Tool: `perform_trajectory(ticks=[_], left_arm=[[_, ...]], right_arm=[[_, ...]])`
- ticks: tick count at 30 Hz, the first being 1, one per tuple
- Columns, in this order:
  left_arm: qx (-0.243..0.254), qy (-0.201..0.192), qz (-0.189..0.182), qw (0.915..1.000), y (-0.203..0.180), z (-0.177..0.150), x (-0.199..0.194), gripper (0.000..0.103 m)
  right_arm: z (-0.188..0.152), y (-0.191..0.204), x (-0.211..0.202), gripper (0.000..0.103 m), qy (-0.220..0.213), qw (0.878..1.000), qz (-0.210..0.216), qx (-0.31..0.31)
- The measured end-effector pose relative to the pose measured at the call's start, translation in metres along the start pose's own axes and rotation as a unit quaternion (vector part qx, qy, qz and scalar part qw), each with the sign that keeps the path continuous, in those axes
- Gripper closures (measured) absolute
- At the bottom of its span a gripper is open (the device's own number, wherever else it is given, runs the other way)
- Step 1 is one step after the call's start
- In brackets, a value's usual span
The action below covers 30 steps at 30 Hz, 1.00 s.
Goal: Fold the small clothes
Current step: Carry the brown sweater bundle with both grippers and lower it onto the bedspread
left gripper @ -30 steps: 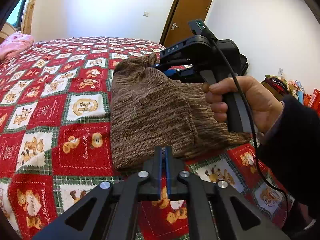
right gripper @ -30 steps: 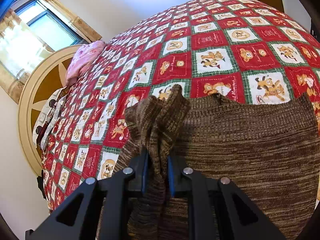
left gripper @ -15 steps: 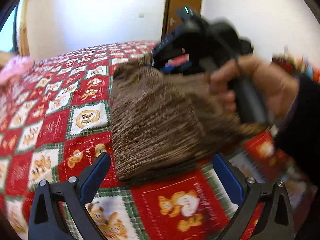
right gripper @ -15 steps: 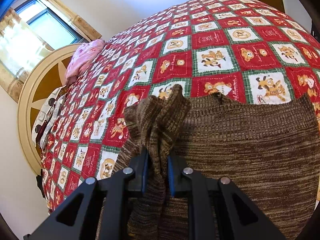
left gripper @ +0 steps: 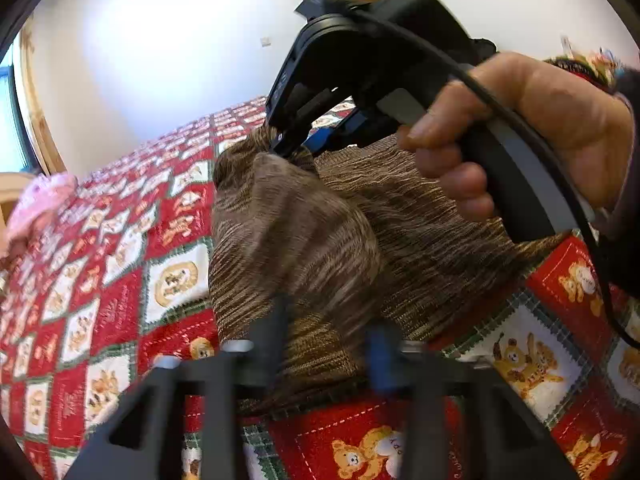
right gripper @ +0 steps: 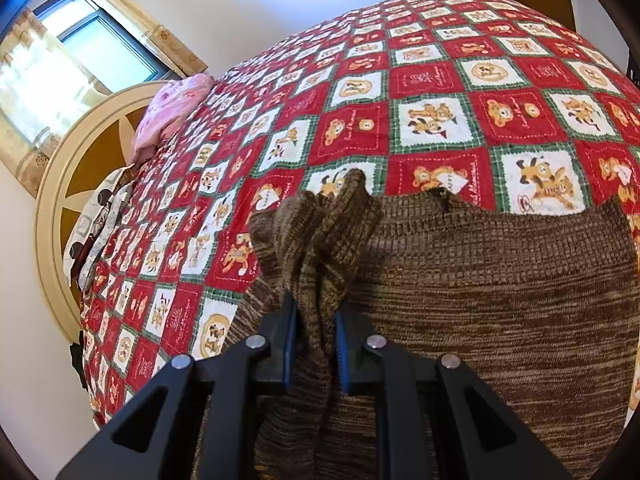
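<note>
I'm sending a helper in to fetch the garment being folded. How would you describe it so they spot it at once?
Look at the bed with the red, white and green teddy-bear quilt. On its near part lies the brown knit sweater, one bunched corner pinched in the right gripper. Its plain streaky brown knit sets it apart from the patterned quilt and from the pink bundle by the headboard.

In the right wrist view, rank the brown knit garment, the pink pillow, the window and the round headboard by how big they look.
Largest to smallest as they appear:
1. brown knit garment, though it is nearest the camera
2. round headboard
3. window
4. pink pillow
Headboard and window look close in size, and the fisheye edge distorts both, so that pair is unsure.
</note>
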<state>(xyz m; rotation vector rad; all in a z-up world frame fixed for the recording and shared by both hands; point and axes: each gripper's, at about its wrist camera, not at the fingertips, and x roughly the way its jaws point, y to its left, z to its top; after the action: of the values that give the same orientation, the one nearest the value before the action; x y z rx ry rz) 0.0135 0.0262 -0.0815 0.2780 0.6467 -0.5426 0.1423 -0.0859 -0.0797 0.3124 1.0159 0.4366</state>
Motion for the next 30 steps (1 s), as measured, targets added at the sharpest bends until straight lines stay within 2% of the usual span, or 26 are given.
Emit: perform_trajectory(ticks=[2, 5, 7, 10, 20, 30], left_arm=[[-0.020, -0.008, -0.021, 0.9996, 0.009, 0.000, -0.003, 0.083], [-0.051, -0.035, -0.050, 0.9968, 0.025, 0.001, -0.012, 0.086], [-0.059, -0.056, -0.071, 0.9942, 0.029, 0.004, -0.019, 0.095], [-0.046, -0.070, -0.077, 0.9935, 0.025, 0.009, -0.025, 0.095], [-0.031, -0.105, -0.110, 0.9879, 0.006, 0.024, -0.035, 0.095], [-0.002, -0.122, -0.149, 0.9813, -0.020, 0.047, -0.029, 0.095]], right_arm=[[0.000, 0.000, 0.000, 0.083, -0.001, 1.000, 0.002, 0.002], [-0.001, 0.001, -0.002, 0.083, -0.004, 1.000, 0.000, 0.000], [0.000, 0.001, -0.004, 0.083, -0.007, 1.000, 0.001, 0.002], [0.003, 0.003, -0.009, 0.083, -0.013, 1.000, 0.007, -0.001], [0.014, 0.010, -0.033, 0.083, -0.011, 0.998, -0.016, -0.052], [0.020, -0.014, -0.066, 0.083, -0.008, 0.997, -0.037, -0.071]])
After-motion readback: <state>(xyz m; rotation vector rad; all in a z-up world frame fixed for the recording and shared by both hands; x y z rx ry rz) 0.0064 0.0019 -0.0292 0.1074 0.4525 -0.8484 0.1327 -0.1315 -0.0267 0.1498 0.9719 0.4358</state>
